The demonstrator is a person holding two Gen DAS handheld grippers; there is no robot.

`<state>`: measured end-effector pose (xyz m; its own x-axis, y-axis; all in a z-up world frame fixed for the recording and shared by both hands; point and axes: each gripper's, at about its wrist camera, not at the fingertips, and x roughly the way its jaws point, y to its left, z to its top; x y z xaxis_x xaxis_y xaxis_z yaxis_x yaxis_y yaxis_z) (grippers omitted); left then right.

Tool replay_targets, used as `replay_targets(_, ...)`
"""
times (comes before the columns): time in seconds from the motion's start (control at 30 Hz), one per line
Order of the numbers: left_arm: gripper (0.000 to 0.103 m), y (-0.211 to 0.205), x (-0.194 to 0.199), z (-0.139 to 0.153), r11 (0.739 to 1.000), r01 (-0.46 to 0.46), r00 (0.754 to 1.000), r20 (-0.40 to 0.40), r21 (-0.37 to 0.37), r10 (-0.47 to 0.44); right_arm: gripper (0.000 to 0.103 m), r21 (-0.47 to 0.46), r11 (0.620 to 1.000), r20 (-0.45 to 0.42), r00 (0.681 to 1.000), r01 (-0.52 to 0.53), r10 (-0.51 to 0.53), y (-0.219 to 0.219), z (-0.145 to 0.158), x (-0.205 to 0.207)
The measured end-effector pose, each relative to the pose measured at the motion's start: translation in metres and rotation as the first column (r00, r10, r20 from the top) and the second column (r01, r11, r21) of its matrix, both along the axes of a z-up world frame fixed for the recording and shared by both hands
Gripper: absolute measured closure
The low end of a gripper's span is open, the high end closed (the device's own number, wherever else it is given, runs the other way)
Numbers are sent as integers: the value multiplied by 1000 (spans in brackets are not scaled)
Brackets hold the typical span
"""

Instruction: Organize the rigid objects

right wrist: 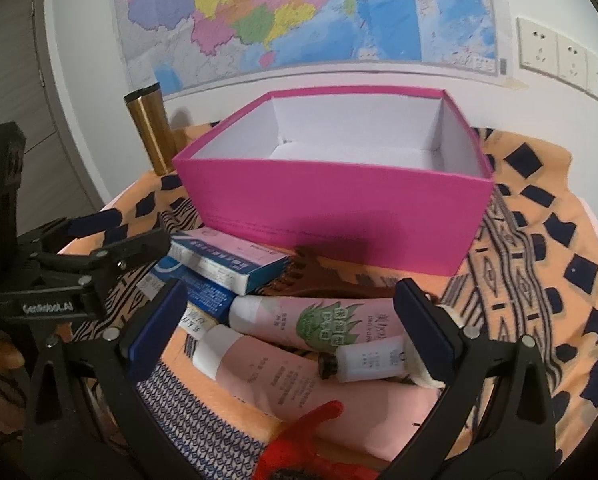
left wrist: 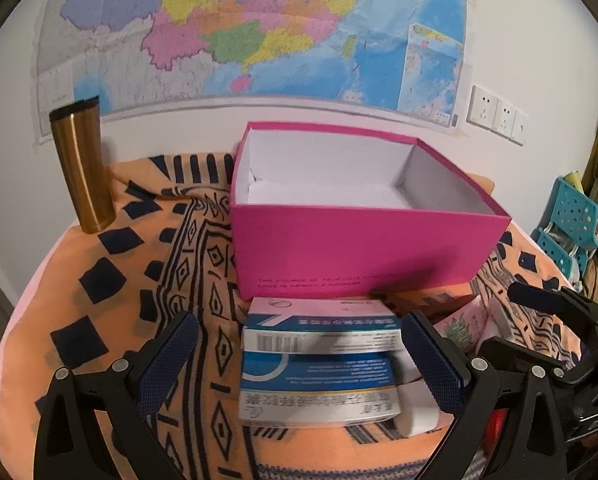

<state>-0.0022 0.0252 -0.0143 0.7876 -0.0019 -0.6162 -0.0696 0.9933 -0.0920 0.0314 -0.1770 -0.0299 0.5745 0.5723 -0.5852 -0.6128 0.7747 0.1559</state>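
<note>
**Q:** Since the job is tidying rigid items, where are they, and who has hold of what?

**A:** Two medicine cartons lie stacked at lower centre of the left wrist view, the smaller one on top. The left gripper straddles them, its jaws wide, one blue pad on each side and neither clearly touching. It looks lined up to take the stack by its short sides. In the right wrist view the right gripper also stands wide, holding nothing, above a heap at lower centre: an aloe tube, a pink tube and a small white tube.

**Q:** Why are they heaped there?

**A:** My guess: they were set down as one pile just in front of the box, so each needs only a short lift over the near wall.

**Q:** And the box?

**A:** A pink box fills the middle of both views, lidless, white inside. Nothing shows in the part of its floor that can be seen; the near wall hides the rest. The cartons sit just beside that wall.

**Q:** Anything farther out?

**A:** An orange patterned cloth covers the table. A gold tumbler stands upright at centre left, apart from the box. A wall map spans the top, with sockets at upper right.
</note>
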Motion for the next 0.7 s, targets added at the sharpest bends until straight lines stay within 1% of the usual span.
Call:
replay_targets(0.07,0,7,5,-5,1000,1,1000,-27,-5,-1,11,-8,1000,-21,999,-29,28,6,-2,2)
replay_targets(0.1,0,10,7,-7,1000,7,999,-36,-10,-7,12,-23,999,-25,999,-45,44,10,-5,4)
replay_targets(0.13,0,12,8,-9,1000,13,999,-42,-15,-14,16,-29,998,-50,997,-60,59,14,-8,6)
replay_targets(0.17,3,15,9,-11,1000,21,999,-47,-21,-22,17,-4,997,-70,995,-75,74,17,-9,8)
replay_targets(0.23,6,20,13,-14,998,42,997,-61,-42,-44,24,-4,995,-107,989,-100,99,25,-14,13)
replay_targets(0.3,13,25,17,-17,995,68,994,-77,-73,-74,26,4,992,-151,981,-125,124,31,-18,20)
replay_targets(0.33,14,28,20,-19,993,80,992,-88,-88,-87,26,12,991,-180,975,-133,133,34,-20,23)
replay_targets(0.37,17,29,22,-19,991,91,991,-94,-100,-100,27,-1,990,-187,973,-139,137,37,-23,28)
replay_targets(0.43,22,32,27,-21,986,114,986,-108,-120,-127,30,32,988,-222,963,-151,154,44,-26,35)
replay_targets(0.53,35,34,35,-24,975,155,975,-131,-159,-177,36,43,985,-259,950,-169,175,54,-32,47)
replay_targets(0.57,41,35,38,-26,972,164,972,-143,-166,-188,37,50,984,-271,946,-171,179,56,-34,50)
replay_targets(0.6,44,35,40,-27,969,175,967,-154,-176,-203,37,51,984,-285,942,-171,179,59,-36,54)
replay_targets(0.7,44,36,42,-30,962,193,959,-169,-194,-227,40,54,984,-312,933,-172,180,64,-42,58)
